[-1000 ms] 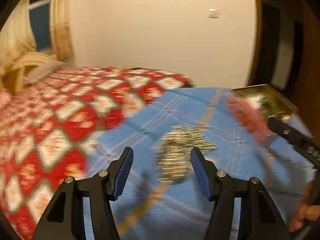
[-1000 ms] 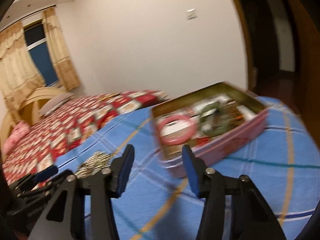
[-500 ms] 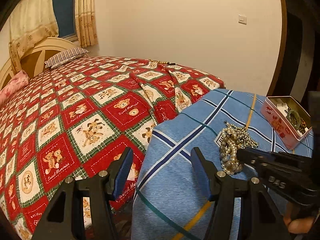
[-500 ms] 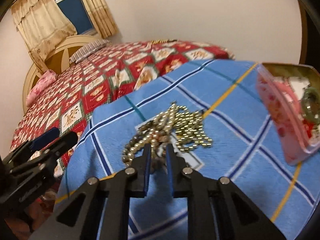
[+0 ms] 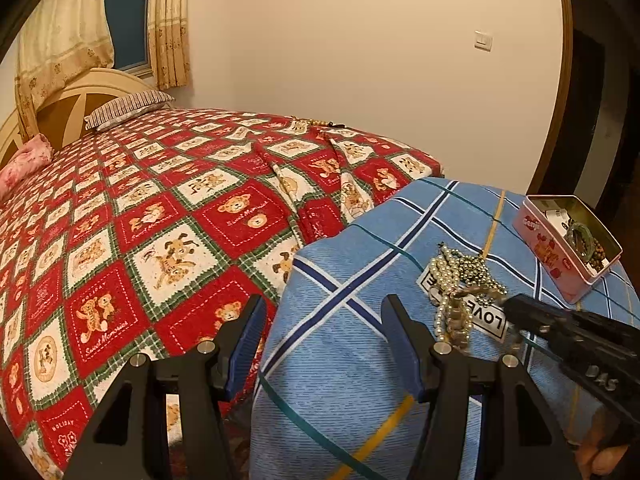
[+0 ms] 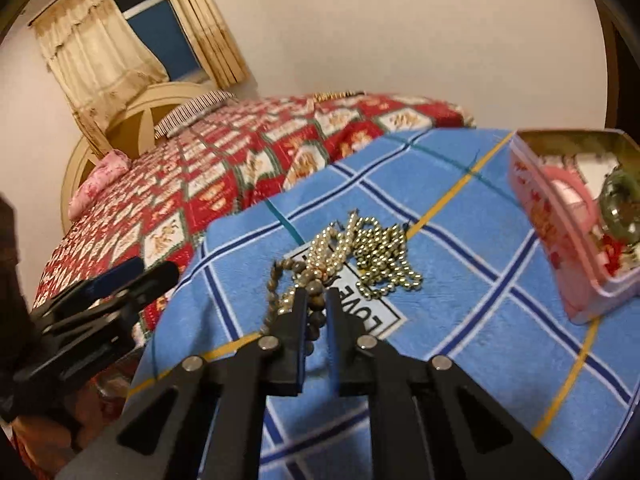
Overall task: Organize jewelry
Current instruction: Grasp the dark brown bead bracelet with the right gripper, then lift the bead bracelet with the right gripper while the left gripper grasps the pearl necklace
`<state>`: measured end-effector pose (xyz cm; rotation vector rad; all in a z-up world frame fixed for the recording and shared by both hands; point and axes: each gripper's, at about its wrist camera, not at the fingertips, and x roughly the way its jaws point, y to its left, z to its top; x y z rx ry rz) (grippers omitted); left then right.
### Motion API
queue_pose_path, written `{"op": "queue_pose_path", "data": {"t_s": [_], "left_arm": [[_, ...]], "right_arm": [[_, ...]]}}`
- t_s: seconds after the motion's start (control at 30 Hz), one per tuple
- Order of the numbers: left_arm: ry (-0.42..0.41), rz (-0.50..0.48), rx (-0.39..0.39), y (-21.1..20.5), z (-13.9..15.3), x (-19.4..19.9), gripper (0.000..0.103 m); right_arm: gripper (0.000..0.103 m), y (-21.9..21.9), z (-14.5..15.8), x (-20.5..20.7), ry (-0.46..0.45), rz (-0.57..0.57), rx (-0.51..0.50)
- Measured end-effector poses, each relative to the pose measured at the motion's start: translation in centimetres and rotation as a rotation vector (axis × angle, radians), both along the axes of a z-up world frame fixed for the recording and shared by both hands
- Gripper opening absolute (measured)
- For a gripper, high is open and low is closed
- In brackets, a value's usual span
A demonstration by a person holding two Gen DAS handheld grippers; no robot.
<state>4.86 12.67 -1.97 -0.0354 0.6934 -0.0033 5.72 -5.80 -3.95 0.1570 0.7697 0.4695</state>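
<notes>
A heap of bead strings lies on the blue checked cloth: pearl strands (image 6: 332, 246), a gold bead chain (image 6: 384, 264) and a brown bead bracelet (image 6: 308, 284). My right gripper (image 6: 316, 300) is shut on the brown bead bracelet, whose loose end hangs left of the jaws. In the left wrist view the right gripper (image 5: 508, 304) comes in from the right onto the heap (image 5: 456, 280). My left gripper (image 5: 324, 320) is open and empty, left of the heap over the cloth's edge. An open pink tin (image 6: 560, 216) holds a pink bangle and a green bangle.
The blue cloth (image 5: 360, 360) covers a raised surface beside a bed with a red teddy-bear quilt (image 5: 160, 220). The tin also shows at the right in the left wrist view (image 5: 560, 248). More beads (image 5: 312, 122) lie at the bed's far side. A dark doorway (image 5: 600, 100) is behind.
My right gripper swung from the tin to the heap and shut on the brown bead bracelet, which is now pulled slightly out of the heap. My left gripper drew back left, staying open.
</notes>
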Motion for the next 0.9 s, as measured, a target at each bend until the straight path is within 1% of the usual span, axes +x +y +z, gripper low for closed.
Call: {"op": "queue_pose_path", "data": {"t_s": [0.1,0.13,0.2,0.33,0.4,0.43,0.47,0.5,0.63,0.67,0.7,0.73,0.77,0.8,0.83,0.87,0.9], "left_arm": [[0.001,-0.024,0.000,-0.7,0.0,0.0,0.060],[0.001,-0.034,0.000,-1.0,0.0,0.0,0.060],[0.004,-0.056,-0.007,-1.6,0.0,0.2,0.060],[0.028,-0.112,-0.040,-3.3,-0.3,1.1,0.060],[0.048,-0.139,-0.059,-4.3,-0.6,2.0,0.060],[0.057,-0.150,-0.070,-4.8,-0.7,2.4,0.060],[0.071,-0.168,-0.089,-5.2,-0.8,3.0,0.060],[0.096,-0.183,-0.119,-5.7,-1.1,3.8,0.060],[0.173,-0.212,-0.158,-7.0,-2.2,5.5,0.059],[0.198,-0.220,-0.160,-7.2,-2.6,5.8,0.054],[0.223,-0.224,-0.156,-7.6,-2.9,6.1,0.053],[0.226,-0.223,-0.154,-7.7,-3.0,6.3,0.053],[0.223,-0.222,-0.157,-7.8,-2.9,6.3,0.048],[0.227,-0.216,-0.157,-7.8,-3.0,6.4,0.042],[0.229,-0.206,-0.160,-7.7,-3.1,6.4,0.024],[0.234,-0.207,-0.176,-7.5,-3.2,6.5,0.015],[0.238,-0.218,-0.204,-7.3,-3.3,6.6,0.013]], "right_arm": [[0.012,-1.7,0.8,-0.9,-0.025,-0.028,0.026],[0.009,-2.2,1.0,-1.0,-0.029,-0.040,0.033],[0.009,-3.7,1.2,-1.3,-0.033,-0.073,0.040],[0.009,-6.7,0.5,-0.8,0.002,-0.161,0.031],[0.009,-7.7,0.0,-0.5,0.027,-0.182,0.038],[0.010,-8.1,-0.2,-0.5,0.035,-0.189,0.059],[0.013,-8.3,-0.1,-0.6,0.034,-0.189,0.073],[0.013,-8.2,0.1,-0.8,0.028,-0.187,0.084],[0.013,-7.5,0.4,-1.1,-0.014,-0.188,0.025],[0.013,-7.5,0.3,-1.1,-0.013,-0.185,0.020],[0.013,-7.5,0.2,-1.1,-0.009,-0.183,0.020],[0.013,-7.6,0.0,-1.0,-0.003,-0.179,0.026],[0.013,-7.6,-0.1,-1.0,0.001,-0.176,0.030],[0.013,-7.6,-0.1,-0.9,0.003,-0.173,0.033],[0.013,-7.6,-0.1,-0.9,0.001,-0.170,0.036],[0.013,-7.6,-0.1,-1.0,0.000,-0.168,0.036],[0.013,-7.6,0.0,-1.0,-0.002,-0.167,0.037]]}}
